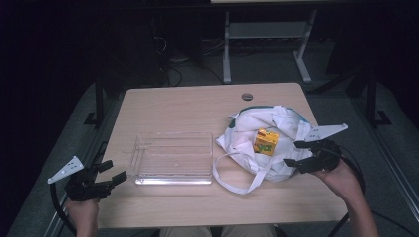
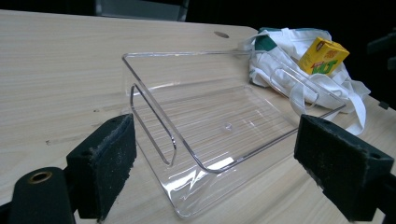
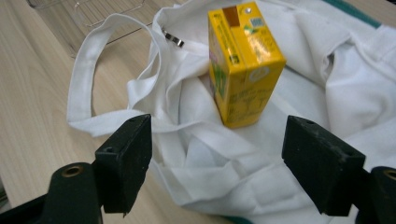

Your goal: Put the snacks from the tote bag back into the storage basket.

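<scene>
A yellow juice carton (image 1: 266, 141) (image 3: 243, 60) (image 2: 323, 56) stands upright on a crumpled white cloth bag (image 1: 269, 140) (image 3: 299, 140) (image 2: 280, 60) at the table's right. My right gripper (image 1: 298, 153) (image 3: 217, 163) is open just right of the bag, jaws wide, the carton ahead between them and apart from both. A clear plastic tray (image 1: 173, 157) (image 2: 219, 126) lies empty mid-table. My left gripper (image 1: 112, 172) (image 2: 215, 172) is open at the table's left front edge, pointing at the tray's near corner, nothing held.
The bag's long white straps (image 1: 237, 182) (image 3: 88, 79) trail onto the wooden table (image 1: 183, 106) toward its front. A round cable hole (image 1: 247, 97) sits near the far edge. Beyond the table stand a white frame's legs (image 1: 227, 49) and cables on the dark floor.
</scene>
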Demonstrator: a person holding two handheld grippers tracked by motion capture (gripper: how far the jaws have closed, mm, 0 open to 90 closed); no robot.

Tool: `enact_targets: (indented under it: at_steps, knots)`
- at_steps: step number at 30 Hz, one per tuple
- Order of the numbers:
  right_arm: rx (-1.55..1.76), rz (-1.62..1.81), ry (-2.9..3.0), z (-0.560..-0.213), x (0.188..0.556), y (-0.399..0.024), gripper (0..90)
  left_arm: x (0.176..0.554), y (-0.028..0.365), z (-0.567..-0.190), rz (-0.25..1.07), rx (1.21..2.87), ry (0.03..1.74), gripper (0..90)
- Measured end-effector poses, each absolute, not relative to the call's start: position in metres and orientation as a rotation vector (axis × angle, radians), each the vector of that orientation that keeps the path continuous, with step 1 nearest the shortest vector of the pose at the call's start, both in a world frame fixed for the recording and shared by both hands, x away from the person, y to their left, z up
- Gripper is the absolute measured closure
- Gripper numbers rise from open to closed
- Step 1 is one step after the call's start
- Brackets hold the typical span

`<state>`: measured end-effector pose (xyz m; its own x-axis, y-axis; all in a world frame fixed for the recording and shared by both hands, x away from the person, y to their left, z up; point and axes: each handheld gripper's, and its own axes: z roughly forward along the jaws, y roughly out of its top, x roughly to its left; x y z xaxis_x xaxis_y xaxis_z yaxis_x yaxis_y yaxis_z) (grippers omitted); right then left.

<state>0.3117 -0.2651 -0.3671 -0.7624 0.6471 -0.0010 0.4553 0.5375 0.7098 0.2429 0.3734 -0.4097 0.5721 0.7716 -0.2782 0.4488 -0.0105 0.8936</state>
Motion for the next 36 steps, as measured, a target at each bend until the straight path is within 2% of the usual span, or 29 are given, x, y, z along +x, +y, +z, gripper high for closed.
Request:
enact_targets:
  at_steps: [18,30,36]
  knots:
    - [0.797,0.933,2.649,-0.343,0.371,-0.227,23.9,0.243,0.374,-0.409,0.342,1.64,1.029,12.6]
    - [0.801,0.83,2.734,-0.363,0.406,-0.206,24.3,0.244,0.375,-0.409,0.336,1.632,1.026,12.6]
    - [0.764,0.764,2.769,-0.372,0.414,-0.198,31.8,0.243,0.377,-0.408,0.336,1.625,1.024,12.6]
